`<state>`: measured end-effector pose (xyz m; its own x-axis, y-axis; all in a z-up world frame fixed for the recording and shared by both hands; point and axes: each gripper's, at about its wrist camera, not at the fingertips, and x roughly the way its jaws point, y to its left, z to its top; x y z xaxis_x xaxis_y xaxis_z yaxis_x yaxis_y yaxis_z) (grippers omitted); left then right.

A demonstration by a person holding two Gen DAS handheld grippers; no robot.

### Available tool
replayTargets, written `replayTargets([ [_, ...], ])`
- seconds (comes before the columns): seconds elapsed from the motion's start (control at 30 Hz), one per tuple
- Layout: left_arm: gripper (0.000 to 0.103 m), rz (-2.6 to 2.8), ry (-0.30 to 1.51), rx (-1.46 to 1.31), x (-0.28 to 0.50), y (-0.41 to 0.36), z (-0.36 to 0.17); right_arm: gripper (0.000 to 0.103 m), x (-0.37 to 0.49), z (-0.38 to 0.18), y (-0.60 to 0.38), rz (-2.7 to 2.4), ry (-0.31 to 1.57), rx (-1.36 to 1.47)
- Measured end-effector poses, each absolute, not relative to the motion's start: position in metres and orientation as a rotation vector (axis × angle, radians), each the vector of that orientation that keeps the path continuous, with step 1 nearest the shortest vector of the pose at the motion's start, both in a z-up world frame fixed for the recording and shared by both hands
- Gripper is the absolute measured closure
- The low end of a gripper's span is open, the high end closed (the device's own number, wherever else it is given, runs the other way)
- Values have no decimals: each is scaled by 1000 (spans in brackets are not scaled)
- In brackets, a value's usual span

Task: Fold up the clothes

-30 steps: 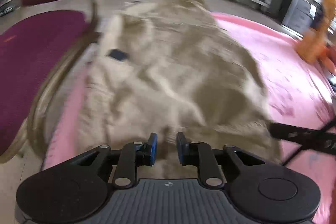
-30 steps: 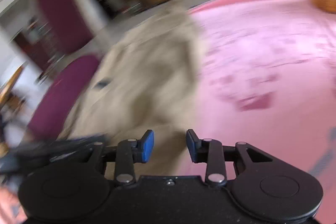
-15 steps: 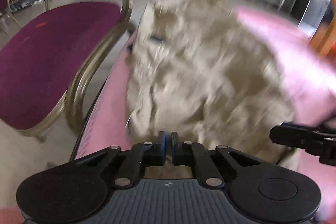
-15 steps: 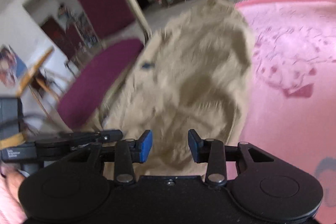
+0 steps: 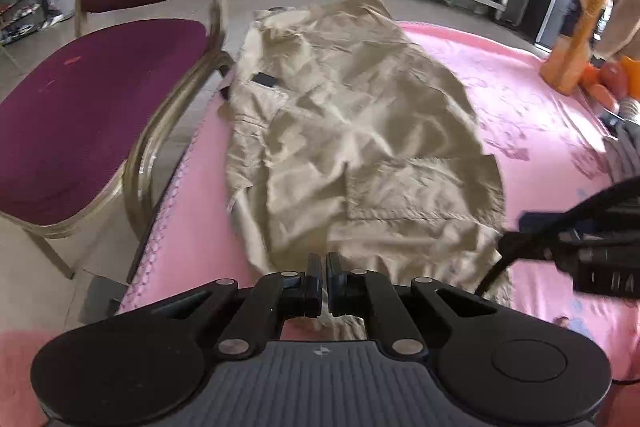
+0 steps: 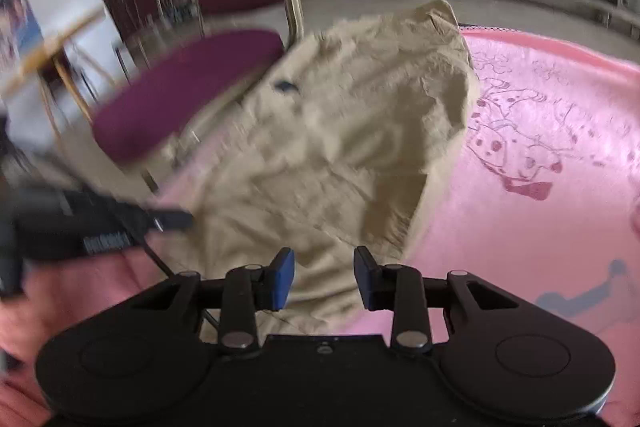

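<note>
Black-framed and blue-padded, the left gripper (image 5: 324, 281) has its jaws pressed almost together on the near hem of the khaki garment (image 5: 352, 131), a thin fold of cloth pinched between them so that edge can be lifted and carried. The right gripper (image 6: 324, 277) hangs over the same near edge further along; its jaws stand part open and are closing, with khaki cloth lying in the gap beneath them, but the pads do not appear to press on it. Taking the hem at two spaced points would, I judge, keep the fabric taut and square for a fold away from the person.

Beyond the grippers the garment lies spread and crumpled on the pink-covered counter (image 5: 540, 115), its pockets facing up, its far end reaching the counter's far-left edge beside the maroon chair (image 5: 92, 99). Orange objects (image 5: 576, 43) stand well apart at the far right, clear of any fold.
</note>
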<state>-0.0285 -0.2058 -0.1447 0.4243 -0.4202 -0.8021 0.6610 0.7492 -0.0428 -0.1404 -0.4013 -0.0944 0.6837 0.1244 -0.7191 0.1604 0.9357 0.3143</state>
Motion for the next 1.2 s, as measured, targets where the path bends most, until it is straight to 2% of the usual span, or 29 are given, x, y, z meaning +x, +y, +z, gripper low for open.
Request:
replayTargets([
  [0.1,97,-687,933,382,-42,-213,-157,71,-133,-107,-405,31,873,460],
  [0.23,97,-679,962,422,-42,-216,-169,70,-125,-128,-396,32,997,391],
  [0.37,95,-673,964,426,-40,-219,-167,69,-126,-125,-392,24,1009,353],
  [0.47,92,-666,938,402,-35,-218,-152,69,-130,-101,-395,3,937,302],
  [0.63,92,-667,854,352,-11,-230,-115,69,-136,-30,-424,-94,727,255],
  [0.77,89,-727,788,338,13,-258,-96,65,-124,8,-446,-203,608,152],
  [0.83,87,-754,774,359,26,-277,-101,63,-109,1,-453,-249,613,116],
  [0.87,83,-754,791,382,36,-287,-111,63,-100,-6,-457,-271,625,110],
  [0.9,84,-754,807,404,46,-298,-122,64,-91,-13,-461,-293,638,103],
  [0.93,90,-754,823,427,56,-309,-132,72,-81,-22,-466,-312,658,107],
  [0.97,95,-751,843,422,64,-313,-141,78,-72,-36,-473,-312,691,153],
  [1.0,95,-745,867,396,72,-313,-150,86,-66,-50,-479,-290,714,237],
  [1.1,95,-815,932,239,83,-302,-156,87,-50,-91,-499,-206,769,502],
  [1.2,92,-855,894,231,80,-301,-155,82,-39,-133,-510,63,793,867],
])
